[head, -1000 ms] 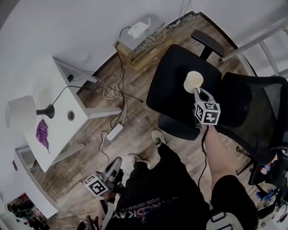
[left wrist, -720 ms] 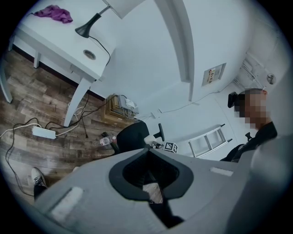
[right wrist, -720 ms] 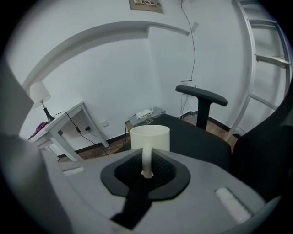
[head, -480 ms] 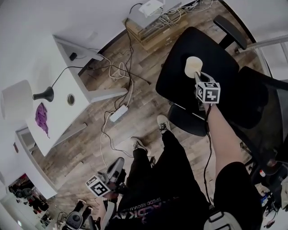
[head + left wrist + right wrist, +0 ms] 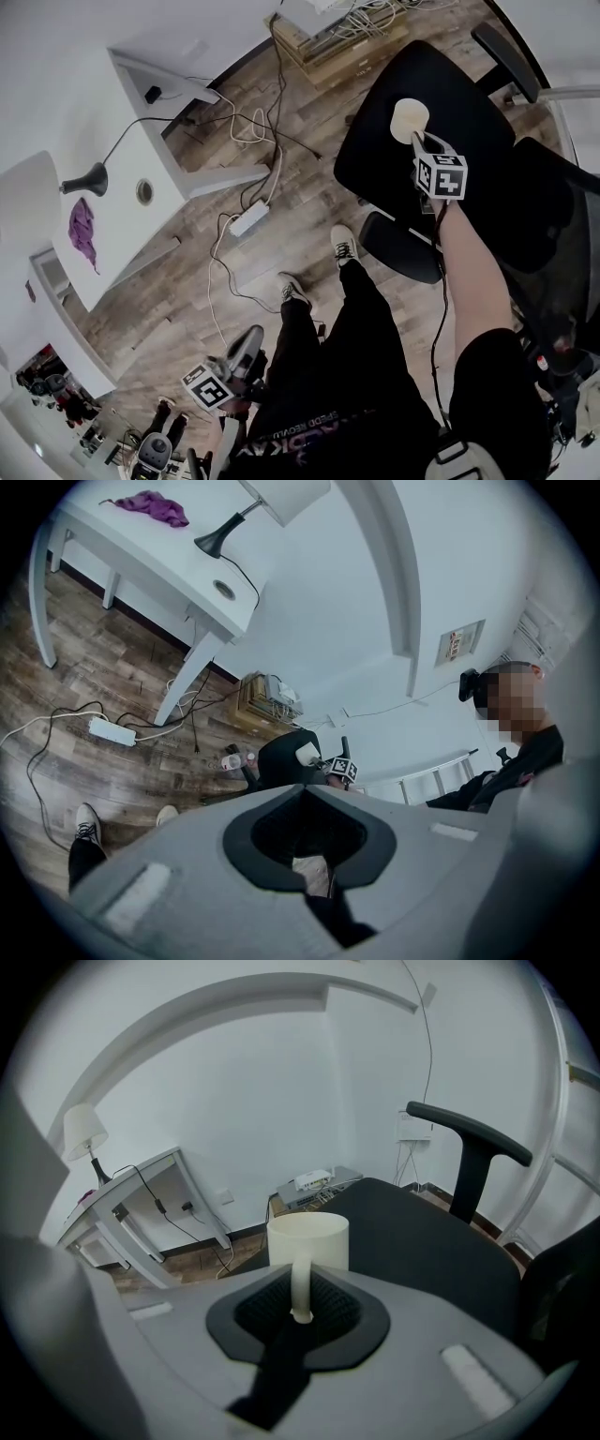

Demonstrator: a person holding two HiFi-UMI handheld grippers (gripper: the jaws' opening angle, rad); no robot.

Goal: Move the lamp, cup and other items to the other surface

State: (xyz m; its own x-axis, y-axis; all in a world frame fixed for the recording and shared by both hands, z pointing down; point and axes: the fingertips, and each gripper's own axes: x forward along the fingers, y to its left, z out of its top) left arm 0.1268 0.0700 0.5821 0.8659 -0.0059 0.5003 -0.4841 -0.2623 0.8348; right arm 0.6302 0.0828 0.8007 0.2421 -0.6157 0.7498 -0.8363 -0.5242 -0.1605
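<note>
My right gripper [image 5: 415, 141] is shut on the handle of a cream cup [image 5: 410, 119], which hangs upright just above the black chair seat [image 5: 450, 89]. In the right gripper view the cup [image 5: 307, 1239] stands right beyond the jaws [image 5: 301, 1314], its handle pinched between the pads. My left gripper [image 5: 246, 342] hangs low beside the person's leg, its jaws together with nothing in them [image 5: 314, 874]. On the white table [image 5: 122, 220] at left stand the lamp [image 5: 82, 178] and a purple cloth [image 5: 82, 228].
A power strip [image 5: 248, 221] and loose cables lie on the wooden floor between table and chair. A low box with a router [image 5: 328, 37] stands at the wall. The chair's armrests [image 5: 506, 61] flank the seat. The person's legs and shoes are below me.
The right gripper has sunk with the cup toward the chair seat. The left gripper has shifted slightly. The table and lamp have slid toward the left edge of the view.
</note>
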